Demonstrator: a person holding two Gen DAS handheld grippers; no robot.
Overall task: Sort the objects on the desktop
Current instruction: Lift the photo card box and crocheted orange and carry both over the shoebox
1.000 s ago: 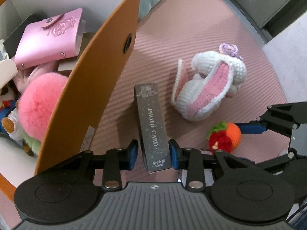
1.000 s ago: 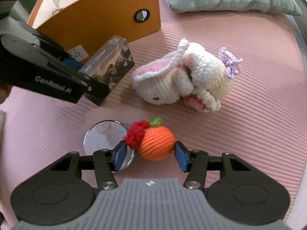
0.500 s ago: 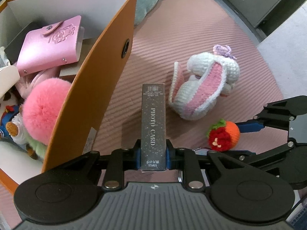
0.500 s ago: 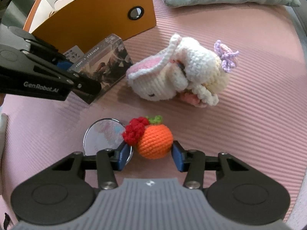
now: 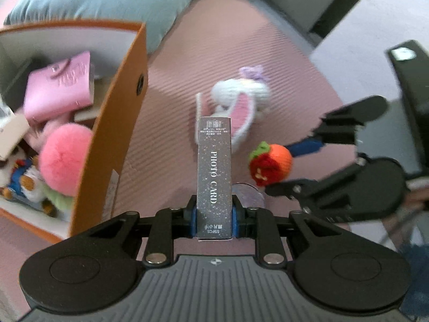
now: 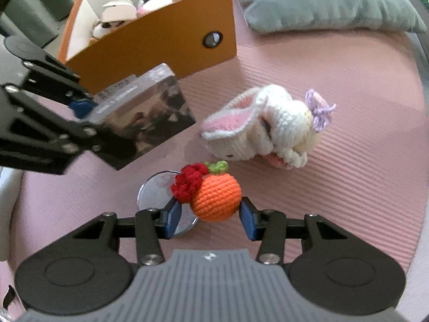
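My left gripper (image 5: pixel 213 214) is shut on a dark grey "PHOTO CARD" box (image 5: pixel 214 166), which is held clear of the pink mat (image 6: pixel 348 187). In the right wrist view the same box (image 6: pixel 150 118) hangs at the left in that gripper (image 6: pixel 91 126), in front of the orange storage box (image 6: pixel 150 43). My right gripper (image 6: pixel 211 217) is shut on a crochet orange (image 6: pixel 217 198) with a red flower and green leaf, just above a round clear disc (image 6: pixel 155 187). The left wrist view shows this orange (image 5: pixel 270 163) in the right gripper (image 5: pixel 289 166) at the right.
A white crochet bunny (image 6: pixel 270 126) with pink ears lies on the mat behind the orange. The orange storage box (image 5: pixel 118 123) holds a pink wallet (image 5: pixel 59 86), a pink pompom (image 5: pixel 65 158) and other toys. A pale blue pillow (image 6: pixel 321 2) lies at the back.
The left jaws closed on the photo card box and lifted it off the mat. The right jaws closed on the crochet orange and raised it a little.
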